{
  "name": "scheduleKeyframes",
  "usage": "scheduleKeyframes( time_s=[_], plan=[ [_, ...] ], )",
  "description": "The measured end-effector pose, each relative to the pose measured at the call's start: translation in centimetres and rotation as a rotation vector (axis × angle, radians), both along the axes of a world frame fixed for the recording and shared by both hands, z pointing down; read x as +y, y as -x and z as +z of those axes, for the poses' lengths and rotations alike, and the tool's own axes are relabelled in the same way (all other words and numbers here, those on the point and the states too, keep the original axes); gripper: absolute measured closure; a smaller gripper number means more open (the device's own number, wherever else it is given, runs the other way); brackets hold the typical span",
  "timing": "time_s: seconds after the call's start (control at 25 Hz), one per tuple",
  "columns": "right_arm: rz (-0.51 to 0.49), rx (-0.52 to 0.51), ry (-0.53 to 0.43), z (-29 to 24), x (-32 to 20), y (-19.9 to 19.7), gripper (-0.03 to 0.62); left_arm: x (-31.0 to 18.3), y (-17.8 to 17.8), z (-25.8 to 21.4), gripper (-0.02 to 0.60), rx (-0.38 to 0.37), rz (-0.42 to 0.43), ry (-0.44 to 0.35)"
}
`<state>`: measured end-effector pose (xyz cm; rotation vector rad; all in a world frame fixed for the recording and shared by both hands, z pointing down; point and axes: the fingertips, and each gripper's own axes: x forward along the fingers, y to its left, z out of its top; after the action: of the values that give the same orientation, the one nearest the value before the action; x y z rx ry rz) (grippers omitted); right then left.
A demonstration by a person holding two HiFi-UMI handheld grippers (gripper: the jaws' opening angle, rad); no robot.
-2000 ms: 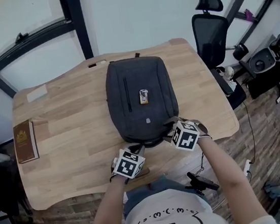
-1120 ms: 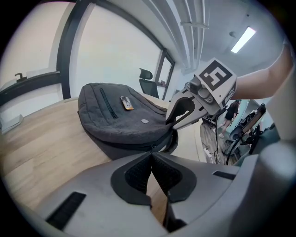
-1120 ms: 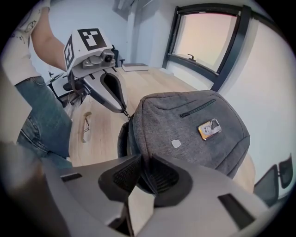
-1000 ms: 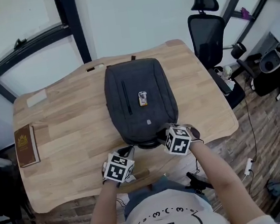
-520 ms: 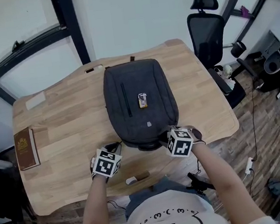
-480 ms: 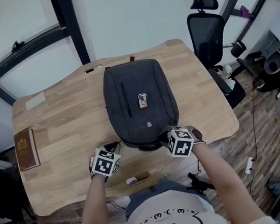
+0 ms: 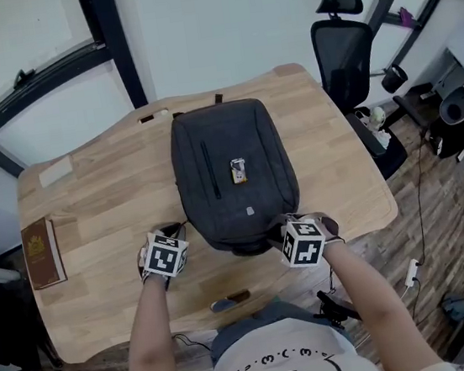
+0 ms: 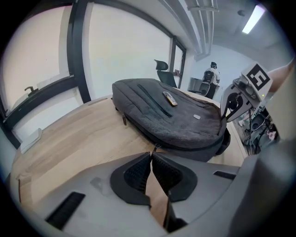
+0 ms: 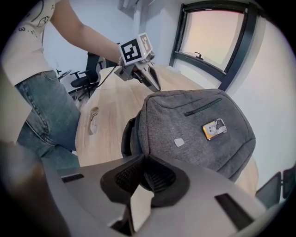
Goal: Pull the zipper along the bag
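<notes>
Bag (image 7: 234,171) lay flat, front face up, mid-table (image 7: 91,207). Its long axis ran straight away from us, one end at our edge and the other near the far edge. We couldn't tell top from bottom.

The zipper (image 8: 138,133) followed the bag's left flank, so it ran parallel to that axis. The zipper pull (image 8: 155,147) sat near the bag's near-left corner, right at the tips of the left gripper (image 8: 151,155). That gripper's jaws were clenched on it, with only a sliver of tab showing.

That put the remaining track ahead of the tool, leading away from us. We judged the next pull had to go along the left flank toward the far end, in line with the seam and not across it. The left hand was the nearer one by far.

The right gripper (image 9: 143,162) sat at the near-right corner, pointing steeply down. Its jaws had just been closing and pinched the bag's dark near edge. We read that as the anchor, so the bag wouldn't slide or spin under the pull.
</notes>
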<state>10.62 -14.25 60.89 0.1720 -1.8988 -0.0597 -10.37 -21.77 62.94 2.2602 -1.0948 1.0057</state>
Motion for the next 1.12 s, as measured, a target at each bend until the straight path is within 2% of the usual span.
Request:
scheduleKeyframes(
  time_s=[0.08, 0.16, 0.24, 0.32, 0.48, 0.68, 0.76, 0.88, 0.92, 1.12],
  plan=[
    [0.023, 0.009, 0.002, 0.1, -0.2, -0.3, 0.513, 0.0, -0.4, -0.2, 0.563, 0.042, 0.016, 0.022],
    [0.098, -0.012, 0.025, 0.0, -0.3, -0.5, 0.492, 0.3, -0.8, -0.3, 0.563, 0.068, 0.038, 0.035],
    [0.181, -0.048, 0.053, -0.5, -0.5, -0.3, 0.456, 0.4, -0.8, -0.2, 0.565, 0.069, 0.055, 0.037],
    [0.217, -0.085, 0.053, -1.3, -0.7, 0.6, 0.427, 0.4, -0.9, -0.1, 0.565, 0.07, 0.068, 0.038],
    [0.236, -0.172, 0.049, -2.7, -1.1, 4.2, 0.422, 0.5, -1.1, 0.0, 0.565, 0.079, 0.085, 0.04],
    [0.324, -0.266, 0.133, -2.3, -1.8, 9.5, 0.422, 0.8, -1.4, -0.1, 0.565, 0.089, 0.097, 0.041],
    [0.331, -0.268, 0.158, -1.6, -1.9, 11.3, 0.409, 0.9, -1.4, -0.2, 0.565, 0.102, 0.094, 0.045],
    [0.309, -0.215, 0.122, -0.1, -2.2, 12.8, 0.406, 0.5, -1.3, -0.4, 0.565, 0.101, 0.078, 0.034],
    [0.306, -0.187, 0.105, 0.2, -2.2, 13.0, 0.43, 0.3, -1.1, -0.4, 0.565, 0.09, 0.072, 0.024],
    [0.337, -0.136, 0.109, 0.8, -2.0, 13.1, 0.45, -0.3, -0.8, 0.5, 0.563, 0.007, 0.1, -0.022]
  ],
)
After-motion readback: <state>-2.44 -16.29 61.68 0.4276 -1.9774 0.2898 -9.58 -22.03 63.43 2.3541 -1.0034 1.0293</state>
